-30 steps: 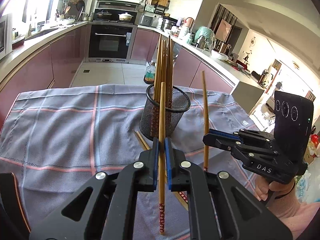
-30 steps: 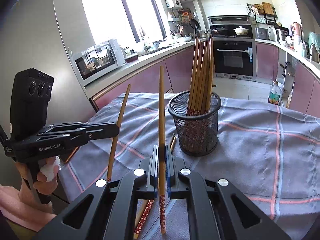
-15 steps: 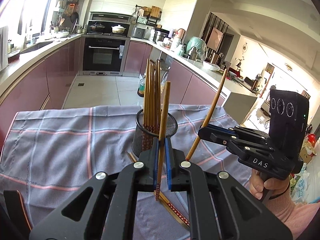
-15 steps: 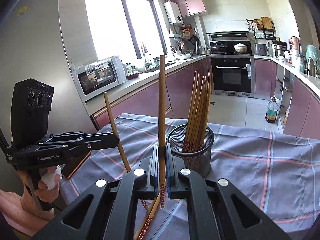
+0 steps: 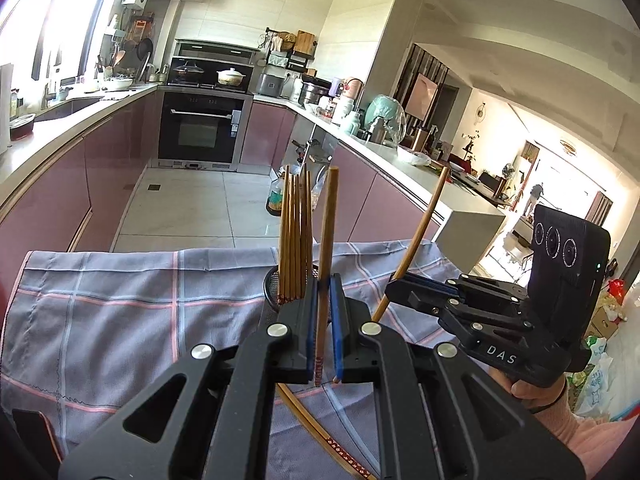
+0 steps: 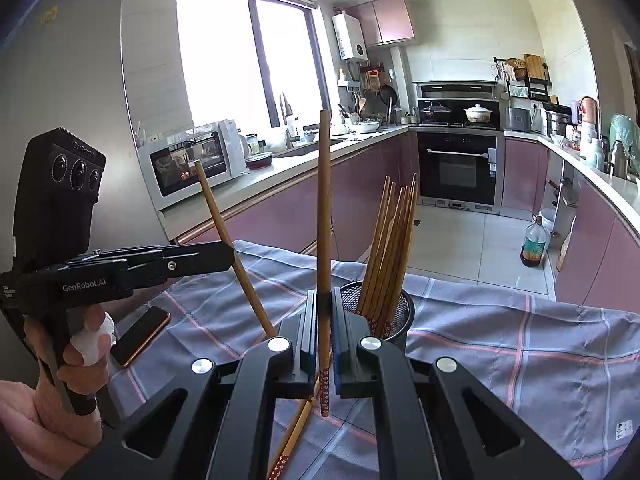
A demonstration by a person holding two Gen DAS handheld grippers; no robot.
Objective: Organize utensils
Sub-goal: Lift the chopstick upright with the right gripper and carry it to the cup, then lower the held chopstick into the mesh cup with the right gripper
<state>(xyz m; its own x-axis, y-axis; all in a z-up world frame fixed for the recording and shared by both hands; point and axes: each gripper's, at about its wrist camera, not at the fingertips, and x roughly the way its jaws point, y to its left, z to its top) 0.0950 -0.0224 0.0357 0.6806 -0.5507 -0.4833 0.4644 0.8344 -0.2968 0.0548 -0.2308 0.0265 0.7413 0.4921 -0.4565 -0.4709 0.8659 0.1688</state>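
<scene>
Chopsticks held upright, one in each tool, near the mesh holder (image 5: 276, 280).
Left wrist: left tool (image 5: 321, 322) pinches a chopstick (image 5: 327, 232) near its patterned end. Right wrist: right tool (image 6: 323, 334) likewise clamps a chopstick (image 6: 323, 200); they look light, stiff, slippery, best gripped low.

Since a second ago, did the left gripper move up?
Yes. The left gripper rose: the mesh holder sits lower against its fingers, and its chopstick lifted off the cloth.
</scene>
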